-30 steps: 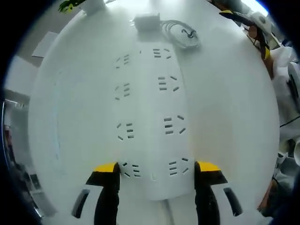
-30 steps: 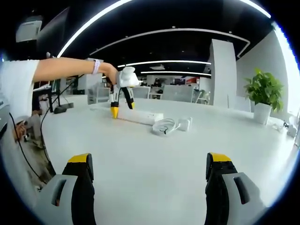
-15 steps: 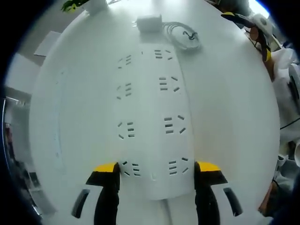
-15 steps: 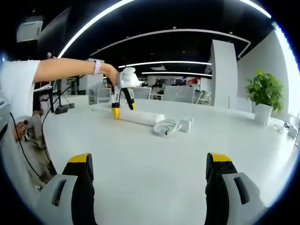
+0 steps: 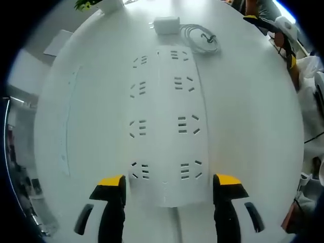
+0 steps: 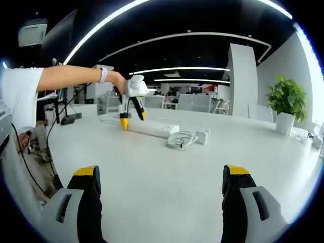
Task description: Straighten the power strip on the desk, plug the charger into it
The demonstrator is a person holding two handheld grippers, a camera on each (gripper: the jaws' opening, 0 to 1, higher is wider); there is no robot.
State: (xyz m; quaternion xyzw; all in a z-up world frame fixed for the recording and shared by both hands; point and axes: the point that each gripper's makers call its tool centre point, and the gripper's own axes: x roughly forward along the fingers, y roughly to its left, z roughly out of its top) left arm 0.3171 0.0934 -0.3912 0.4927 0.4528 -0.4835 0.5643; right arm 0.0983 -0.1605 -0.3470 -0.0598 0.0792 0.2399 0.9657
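Observation:
A long white power strip (image 5: 164, 126) lies on the white desk (image 5: 253, 131), running straight away from my left gripper (image 5: 169, 182). Its near end sits between the two yellow-tipped jaws, which are open and stand close along both sides. The strip's cord (image 5: 177, 225) leads back under the gripper. Past the far end lie the white charger (image 5: 166, 24) and its coiled cable (image 5: 202, 39). In the right gripper view the strip (image 6: 152, 127), charger (image 6: 201, 135) and coil (image 6: 181, 139) lie mid-desk, with the left gripper (image 6: 132, 117) over the strip's left end. My right gripper (image 6: 162, 187) hovers open, holding nothing.
A person's bare arm (image 6: 76, 76) reaches in from the left holding the left gripper. A potted plant (image 6: 285, 101) stands at the desk's far right. Wide bare desk surface (image 6: 162, 167) lies between my right gripper and the strip. Office furniture stands behind the desk.
In the left gripper view the strip's near end has slid a little further out from between the jaws, and the strip lines up straighter. The right gripper has stayed still.

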